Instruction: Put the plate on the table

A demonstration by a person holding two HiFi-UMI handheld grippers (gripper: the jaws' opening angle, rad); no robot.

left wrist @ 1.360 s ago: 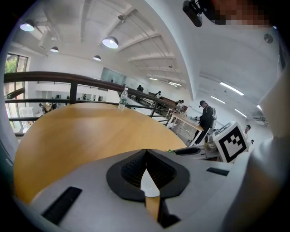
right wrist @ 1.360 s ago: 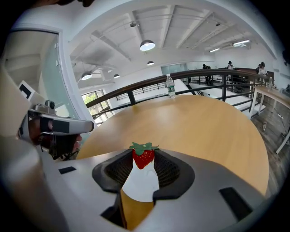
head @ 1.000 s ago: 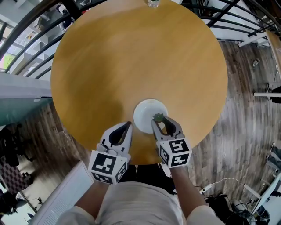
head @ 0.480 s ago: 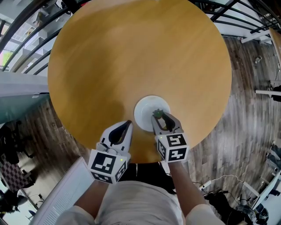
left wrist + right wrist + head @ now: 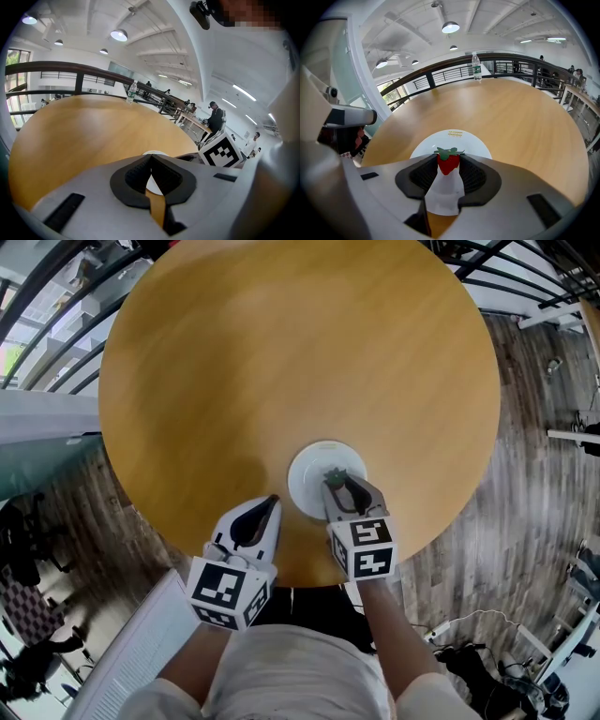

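Note:
A white plate (image 5: 314, 486) lies on the round wooden table (image 5: 281, 352), near its front edge. My right gripper (image 5: 335, 480) hovers over the plate's near right part, shut on a red strawberry (image 5: 448, 163) with green leaves. The right gripper view shows the plate (image 5: 452, 138) just beyond and under the berry. My left gripper (image 5: 273, 502) hangs over the table edge to the left of the plate, its tips together and nothing between them. In the left gripper view the plate (image 5: 155, 153) peeks over the shut jaws.
A plastic water bottle (image 5: 476, 66) stands at the table's far edge. Dark metal railings (image 5: 56, 296) curve round the back. Wooden floor (image 5: 525, 484) lies to the right, and a white panel (image 5: 131, 652) sits low at the left.
Both grippers have sunk a little toward the table. The right one, still gripping the strawberry, now sits slightly further over the plate.

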